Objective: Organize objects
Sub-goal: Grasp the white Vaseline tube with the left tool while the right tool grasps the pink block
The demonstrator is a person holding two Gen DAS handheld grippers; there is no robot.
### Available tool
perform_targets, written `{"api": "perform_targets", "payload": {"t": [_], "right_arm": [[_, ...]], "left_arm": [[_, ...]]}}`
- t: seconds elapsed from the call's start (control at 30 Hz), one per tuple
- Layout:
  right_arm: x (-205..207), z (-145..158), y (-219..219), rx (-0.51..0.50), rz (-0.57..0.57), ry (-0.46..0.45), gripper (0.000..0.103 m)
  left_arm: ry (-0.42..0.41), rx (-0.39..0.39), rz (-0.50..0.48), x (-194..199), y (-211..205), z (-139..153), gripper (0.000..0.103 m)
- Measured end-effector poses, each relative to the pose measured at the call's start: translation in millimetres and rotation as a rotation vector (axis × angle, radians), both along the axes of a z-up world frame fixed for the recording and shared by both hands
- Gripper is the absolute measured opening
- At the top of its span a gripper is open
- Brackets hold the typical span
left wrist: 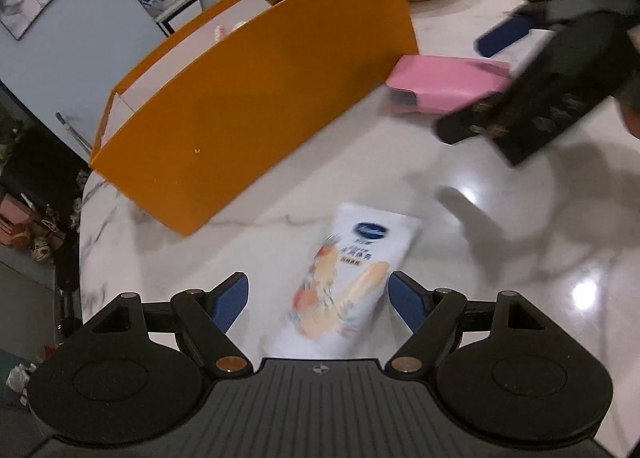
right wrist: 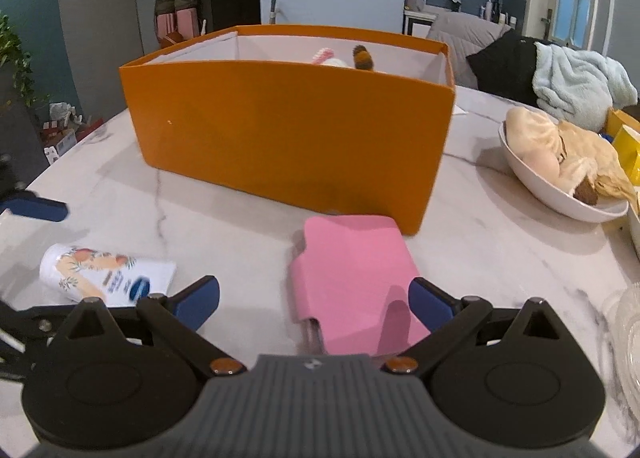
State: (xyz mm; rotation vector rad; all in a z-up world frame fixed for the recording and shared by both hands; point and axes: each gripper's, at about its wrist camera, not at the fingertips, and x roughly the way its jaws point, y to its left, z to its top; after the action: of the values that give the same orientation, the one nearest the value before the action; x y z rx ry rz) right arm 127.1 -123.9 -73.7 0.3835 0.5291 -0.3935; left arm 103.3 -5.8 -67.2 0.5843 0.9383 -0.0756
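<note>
A white tube with a fruit print (left wrist: 344, 282) lies flat on the marble table (left wrist: 500, 226); it also shows at the lower left of the right wrist view as the tube (right wrist: 104, 276). My left gripper (left wrist: 318, 300) is open, its blue pads either side of the tube without touching it. A pink case (right wrist: 352, 278) lies in front of the orange box (right wrist: 288, 130). My right gripper (right wrist: 314, 302) is open, straddling the near end of the pink case. In the left wrist view the pink case (left wrist: 444, 84) sits beside the orange box (left wrist: 256, 98), with the right gripper's dark body over it.
Inside the orange box are a pink-striped item (right wrist: 322, 55) and a brown-tipped one (right wrist: 363, 57). White bowls of food (right wrist: 560, 174) stand at the right of the table. Clothes are heaped on a chair (right wrist: 560, 78) behind. The table edge (left wrist: 82, 234) curves at the left.
</note>
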Motion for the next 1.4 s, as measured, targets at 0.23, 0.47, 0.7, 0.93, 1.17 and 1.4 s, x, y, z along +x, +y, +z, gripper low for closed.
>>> {"api": "perform_targets", "payload": {"t": [0.23, 0.47, 0.7, 0.93, 1.17, 1.4], "right_arm": [[-2, 0, -4, -0.01, -0.013, -0.003, 0.101], [2, 0, -16, -0.008, -0.04, -0.005, 0.101], [10, -2, -21, -0.017, -0.089, 0.021, 0.101], [28, -12, -25, -0.039, -0.076, 0.083, 0.101], [25, -21, -37, 0.02, -0.061, 0.06, 0.082], [22, -14, -29, 0.024, -0.039, 0.083, 0.08]], "left_arm": [[0.107, -0.347, 0.199, 27, 53, 6, 0.09], [0.054, -0.481, 0.395, 6, 78, -5, 0.092], [-0.029, -0.402, 0.444, 11, 66, -8, 0.095], [-0.084, -0.408, 0.46, 5, 57, -10, 0.092], [-0.103, -0.433, 0.43, -1, 52, -6, 0.056], [-0.097, -0.439, 0.438, -2, 51, -5, 0.055]]}}
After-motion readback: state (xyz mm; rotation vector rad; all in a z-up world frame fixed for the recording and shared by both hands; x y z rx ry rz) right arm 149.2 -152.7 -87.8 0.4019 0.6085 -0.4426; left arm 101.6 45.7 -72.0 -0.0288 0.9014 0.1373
